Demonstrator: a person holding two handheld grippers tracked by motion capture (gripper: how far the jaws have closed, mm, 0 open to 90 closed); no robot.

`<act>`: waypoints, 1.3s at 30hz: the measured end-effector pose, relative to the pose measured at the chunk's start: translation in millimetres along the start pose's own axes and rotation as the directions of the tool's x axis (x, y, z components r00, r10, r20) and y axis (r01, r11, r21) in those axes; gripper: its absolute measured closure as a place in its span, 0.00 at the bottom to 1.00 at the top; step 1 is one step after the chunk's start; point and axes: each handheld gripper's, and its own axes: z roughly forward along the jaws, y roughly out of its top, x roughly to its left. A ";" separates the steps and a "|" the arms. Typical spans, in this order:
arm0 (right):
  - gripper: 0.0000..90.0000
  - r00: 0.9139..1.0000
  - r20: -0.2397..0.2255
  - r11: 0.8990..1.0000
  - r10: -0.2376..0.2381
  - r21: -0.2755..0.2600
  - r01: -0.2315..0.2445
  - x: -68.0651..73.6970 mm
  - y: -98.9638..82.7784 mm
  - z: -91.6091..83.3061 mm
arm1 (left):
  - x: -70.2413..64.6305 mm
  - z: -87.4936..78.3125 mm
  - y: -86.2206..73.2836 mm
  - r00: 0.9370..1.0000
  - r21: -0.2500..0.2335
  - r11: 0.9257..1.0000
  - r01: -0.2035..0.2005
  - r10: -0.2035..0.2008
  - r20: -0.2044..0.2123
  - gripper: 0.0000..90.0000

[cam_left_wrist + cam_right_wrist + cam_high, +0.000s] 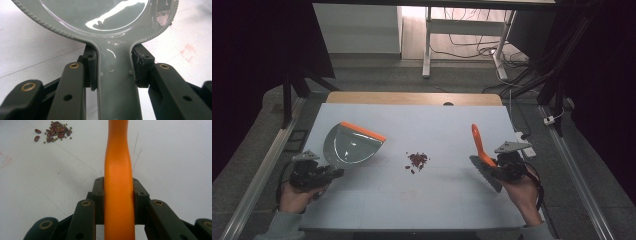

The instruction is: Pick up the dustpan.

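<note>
Sweeping not begun: left hand-held gripper [334, 172] clamps the grey dustpan [349, 145] handle, right hand-held gripper [497, 167] clamps the orange brush [482, 150]. Bean pile [417, 160] sits mid-counter [447, 125], at 3 o'clock from the dustpan, untouched; all collecting remains.

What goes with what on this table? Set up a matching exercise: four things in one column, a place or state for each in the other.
Things:
1. dustpan
2. brush
3. beans
4. table

Places or states:
A. loose in a small pile at mid-table
B. grey with an orange edge, handle clamped in the left gripper
C. white top, carrying everything
D. orange handle clamped in the right gripper

Pairs: 1-B, 2-D, 3-A, 4-C
</note>
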 end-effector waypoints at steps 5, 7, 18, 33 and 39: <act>0.78 1.000 0.000 1.000 -0.008 0.002 0.008 1.7 1.1 0.7 | -4.0 -3.1 2.1 1.000 0.002 1.000 -0.025 0.025 0.017 0.68; 0.78 1.000 0.003 1.000 -0.015 0.005 0.015 2.1 1.6 1.7 | -6.3 -4.6 3.1 0.999 0.006 0.999 -0.037 0.037 0.018 0.68; 0.78 1.000 0.002 1.000 -0.023 0.005 0.023 5.4 1.2 1.2 | -18.8 -4.9 5.7 0.992 0.031 0.993 -0.115 0.113 0.056 0.68; 0.78 0.999 -0.019 1.000 -0.026 0.001 0.026 7.2 1.3 2.3 | -31.7 6.1 5.7 0.969 0.130 0.966 -0.225 0.208 0.135 0.68; 0.78 1.000 -0.017 1.000 -0.026 0.005 0.026 7.3 0.8 3.2 | -39.4 9.7 6.4 0.958 0.149 0.954 -0.260 0.236 0.161 0.68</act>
